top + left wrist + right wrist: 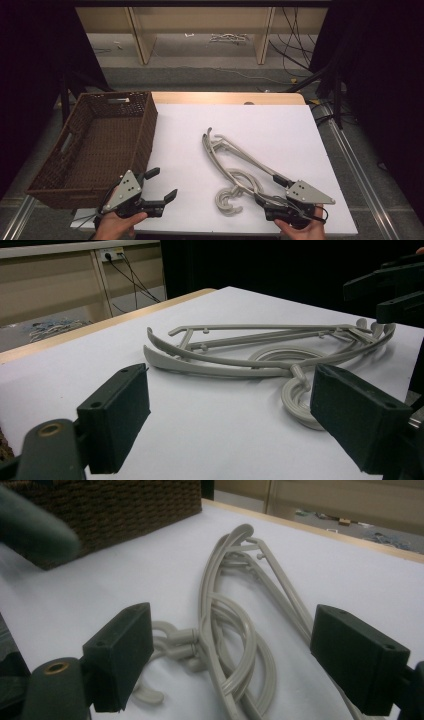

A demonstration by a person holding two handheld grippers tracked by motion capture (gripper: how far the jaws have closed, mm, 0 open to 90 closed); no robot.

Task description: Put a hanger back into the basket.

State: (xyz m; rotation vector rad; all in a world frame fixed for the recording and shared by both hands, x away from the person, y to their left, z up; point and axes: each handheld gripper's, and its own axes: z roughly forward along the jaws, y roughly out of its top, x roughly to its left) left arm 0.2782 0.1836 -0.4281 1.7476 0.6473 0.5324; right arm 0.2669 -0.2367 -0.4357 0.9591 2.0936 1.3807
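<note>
On the white table top [280, 130], taken as landmark: large brown woven basket [100, 145] along its left side, overhanging the left edge, rim up, nothing visible inside. Toward the middle and near-right of the same top, a tangle of grey plastic hangers [235, 165], flat and overlapping, long arms reaching toward the far side, hooks curled at the near end. Near edge, left part, just beside the basket's near corner: left gripper [162, 185], held in a hand, jaws wide apart, gripping nothing, aimed across the top toward the hangers [250, 352]. Near edge, right part: right gripper [267, 192], also hand-held, jaws spread wide either side of the near end of the hangers [225, 630], pads clear of the plastic, nothing clamped.
</note>
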